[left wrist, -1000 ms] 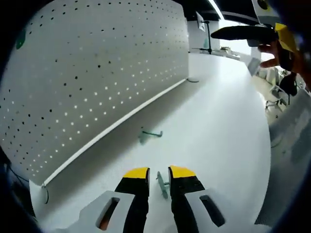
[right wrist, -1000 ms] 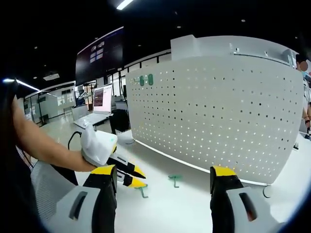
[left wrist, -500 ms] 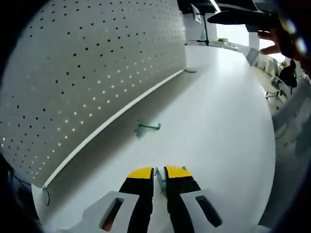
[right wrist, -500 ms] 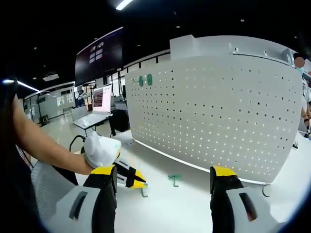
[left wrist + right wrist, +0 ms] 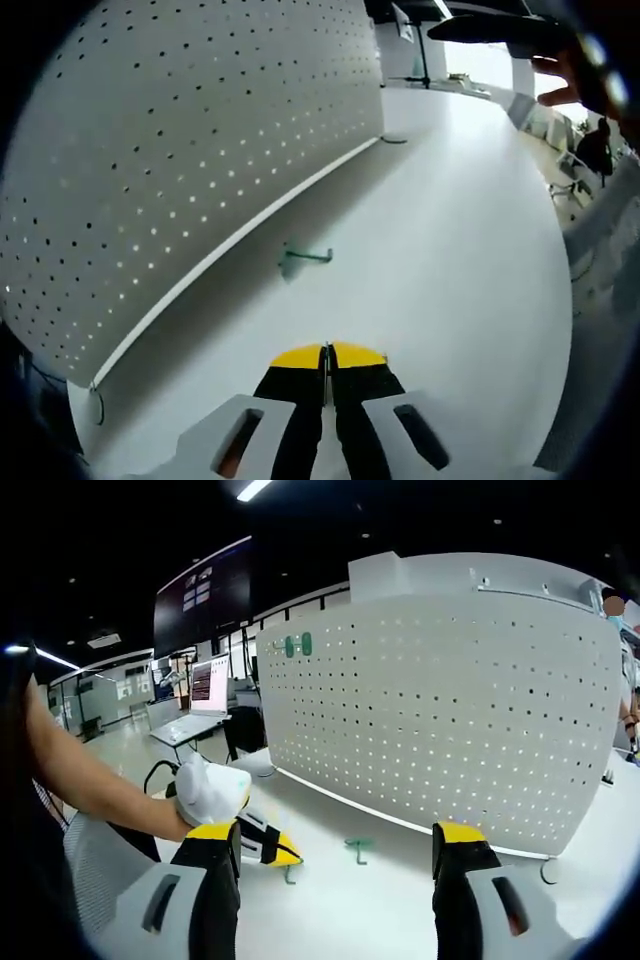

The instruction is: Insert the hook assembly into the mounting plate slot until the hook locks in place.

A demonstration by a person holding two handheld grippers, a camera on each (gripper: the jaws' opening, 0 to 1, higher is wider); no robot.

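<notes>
Left hand-held gripper (image 5: pixel 327 352) clenched on small green metal hook (image 5: pixel 288 872); right hand-held gripper (image 5: pixel 335 848) released; thin grip may slip before reaching white perforated pegboard panel (image 5: pixel 190 150).

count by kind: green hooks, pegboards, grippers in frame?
Green hooks: 2, one lying loose on the table, one at the left gripper's tips
Perforated pegboard: 1
Grippers: 2, the left gripper and the right gripper
Total: 5
</notes>
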